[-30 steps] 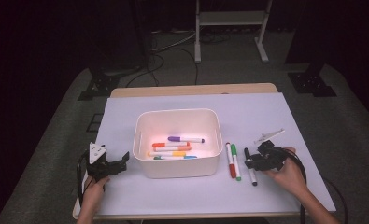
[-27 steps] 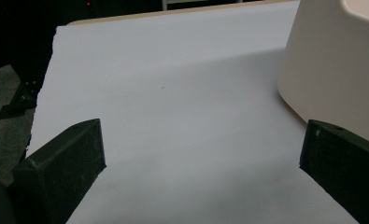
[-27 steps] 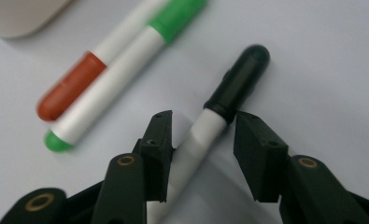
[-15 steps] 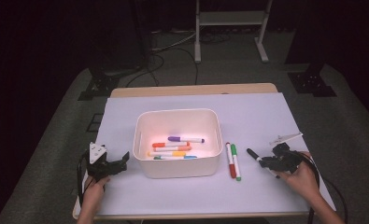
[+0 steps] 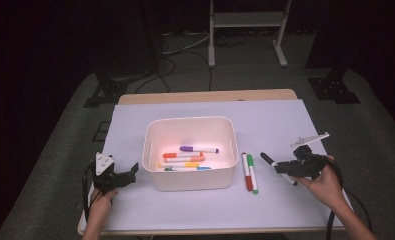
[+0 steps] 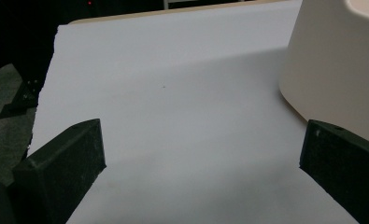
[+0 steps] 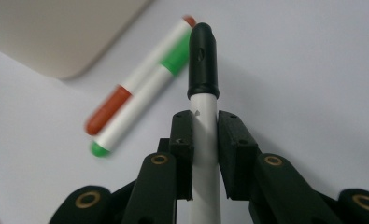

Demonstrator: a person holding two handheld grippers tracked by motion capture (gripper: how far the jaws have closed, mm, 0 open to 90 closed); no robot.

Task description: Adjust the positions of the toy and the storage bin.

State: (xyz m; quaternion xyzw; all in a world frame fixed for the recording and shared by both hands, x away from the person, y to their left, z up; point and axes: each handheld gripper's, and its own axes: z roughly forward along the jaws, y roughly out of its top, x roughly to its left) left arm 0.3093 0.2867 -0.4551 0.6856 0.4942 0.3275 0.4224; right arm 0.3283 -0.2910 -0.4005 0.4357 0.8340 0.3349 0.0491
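A white bin [image 5: 152,150] stands mid-table with several coloured markers [image 5: 187,156] lying inside. Just right of it a red marker [image 5: 246,171] and a green marker [image 5: 252,175] lie side by side. My right gripper [image 5: 281,168] hovers to their right, shut on a black-capped marker [image 5: 266,159] that points toward the bin. The right gripper view has that black-capped marker [image 7: 203,60] clamped between the jaws of the right gripper [image 7: 204,135], with the red marker [image 7: 108,110] and green marker [image 7: 176,58] beyond. My left gripper [image 5: 131,173] sits open left of the bin, holding nothing.
White paper [image 5: 285,125] covers the wooden table. In the left gripper view the bin wall [image 6: 336,70] rises close by the right jaw of the open left gripper [image 6: 203,154]. Stands and cables lie on the dark floor [image 5: 185,55] behind the table.
My right gripper has taken the black-capped marker from beside the green one and drawn it up and to the right. The left gripper has stayed put.
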